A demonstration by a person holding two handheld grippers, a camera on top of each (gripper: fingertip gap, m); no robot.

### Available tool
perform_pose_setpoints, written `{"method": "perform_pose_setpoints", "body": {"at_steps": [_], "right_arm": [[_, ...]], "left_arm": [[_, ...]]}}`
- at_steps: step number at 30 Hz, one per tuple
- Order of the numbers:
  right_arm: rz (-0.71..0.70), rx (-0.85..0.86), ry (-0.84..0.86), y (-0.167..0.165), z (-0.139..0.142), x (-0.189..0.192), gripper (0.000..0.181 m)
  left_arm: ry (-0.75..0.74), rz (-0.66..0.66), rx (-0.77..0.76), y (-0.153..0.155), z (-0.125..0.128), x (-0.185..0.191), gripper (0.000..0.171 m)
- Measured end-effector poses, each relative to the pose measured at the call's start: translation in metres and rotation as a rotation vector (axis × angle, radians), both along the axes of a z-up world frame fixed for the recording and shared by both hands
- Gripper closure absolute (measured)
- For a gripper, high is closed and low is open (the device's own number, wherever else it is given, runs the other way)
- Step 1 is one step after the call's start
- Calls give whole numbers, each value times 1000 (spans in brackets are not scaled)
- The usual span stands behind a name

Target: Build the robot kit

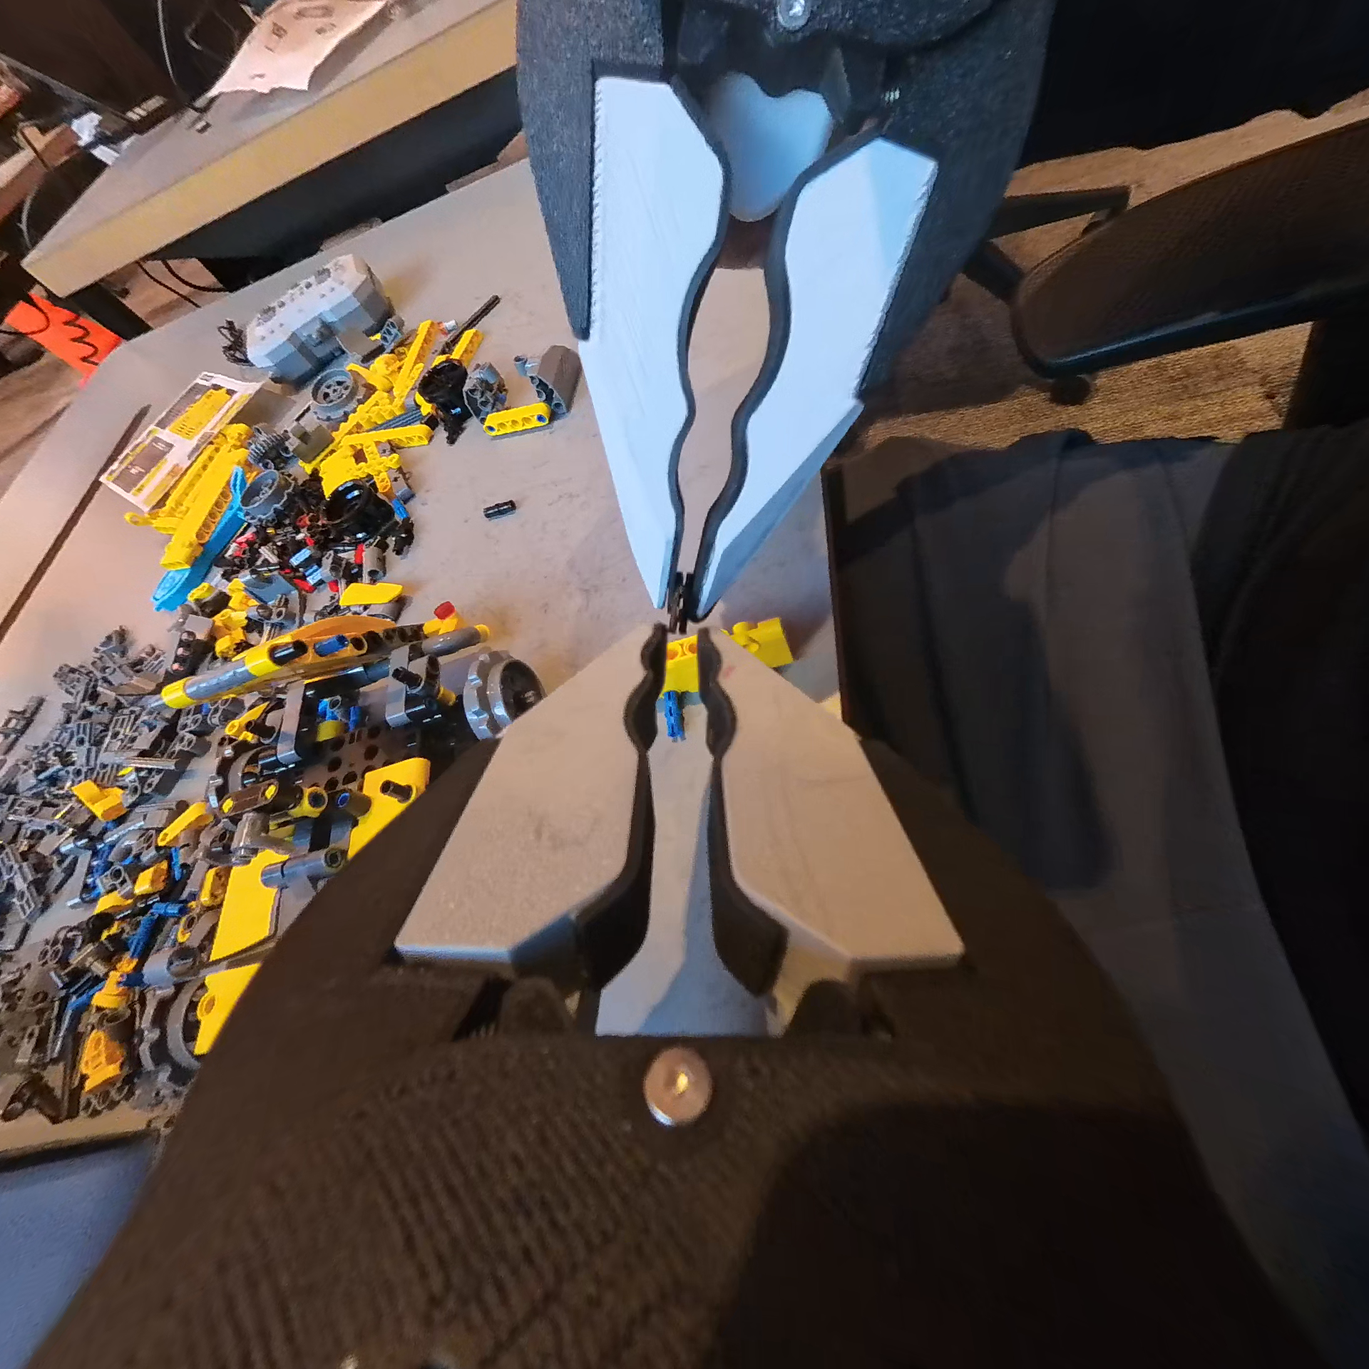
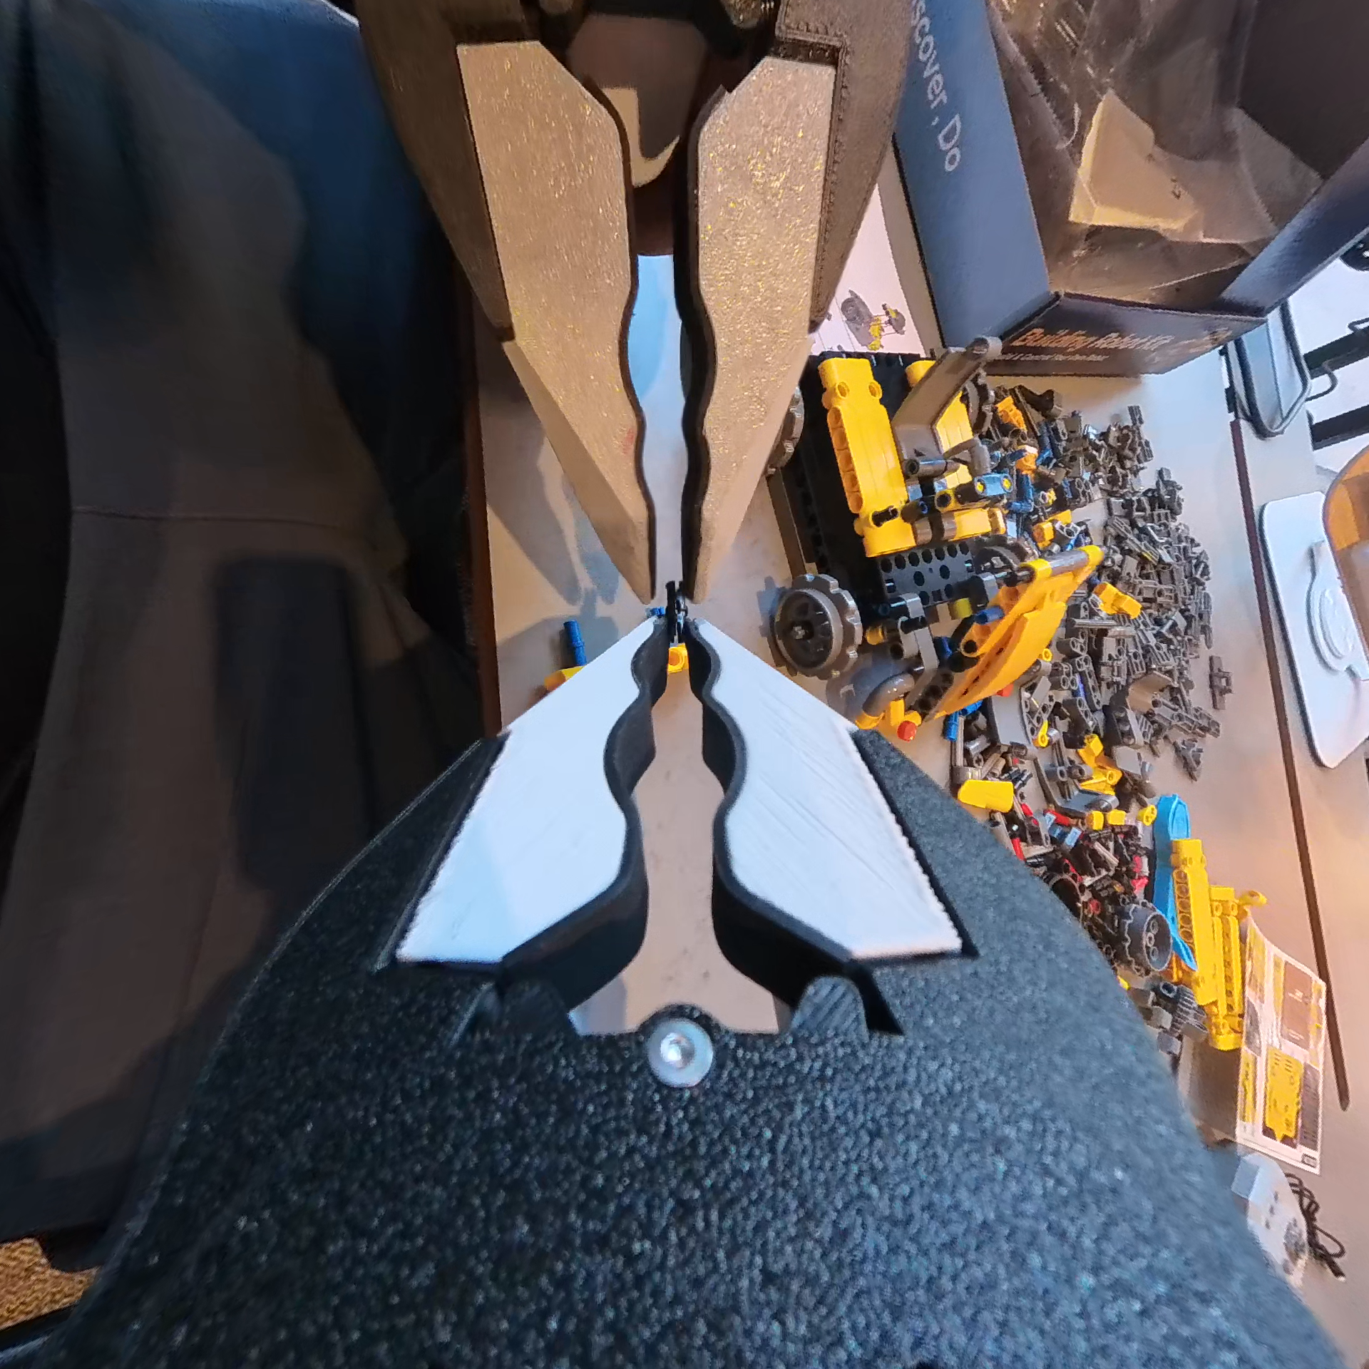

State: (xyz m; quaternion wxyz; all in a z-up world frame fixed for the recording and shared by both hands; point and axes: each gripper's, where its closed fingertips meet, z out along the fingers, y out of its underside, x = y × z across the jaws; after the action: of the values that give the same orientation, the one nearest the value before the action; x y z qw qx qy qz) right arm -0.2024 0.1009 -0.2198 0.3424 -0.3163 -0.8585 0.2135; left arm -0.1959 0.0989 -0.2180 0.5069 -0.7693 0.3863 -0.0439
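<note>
My right gripper, with white fingers, is shut on a small black pin at its very tips. It also shows in the left wrist view, coming in from the top with the pin. My left gripper, with grey fingers, points tip to tip at it; it shows from the top in the right wrist view. Its jaws stand a narrow gap apart, and the pin's free end reaches into that gap. I cannot tell whether they pinch it. A yellow piece with a blue pin lies on the table below.
A part-built yellow and black brick vehicle and a spread of several loose yellow, grey and black parts cover the table. A dark box, a leaflet and a grey battery block lie there. A person's dark clothing is at the table edge. Only a small space, under 4 cm, lies between the two pairs of fingers.
</note>
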Motion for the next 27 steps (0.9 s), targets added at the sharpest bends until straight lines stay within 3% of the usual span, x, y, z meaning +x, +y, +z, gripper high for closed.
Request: {"method": "perform_pose_setpoints", "body": {"at_steps": [27], "right_arm": [[-8,-8,12,-1,-2,-1,177]], "left_arm": [[47,15,49,0,2,-2,169]]}}
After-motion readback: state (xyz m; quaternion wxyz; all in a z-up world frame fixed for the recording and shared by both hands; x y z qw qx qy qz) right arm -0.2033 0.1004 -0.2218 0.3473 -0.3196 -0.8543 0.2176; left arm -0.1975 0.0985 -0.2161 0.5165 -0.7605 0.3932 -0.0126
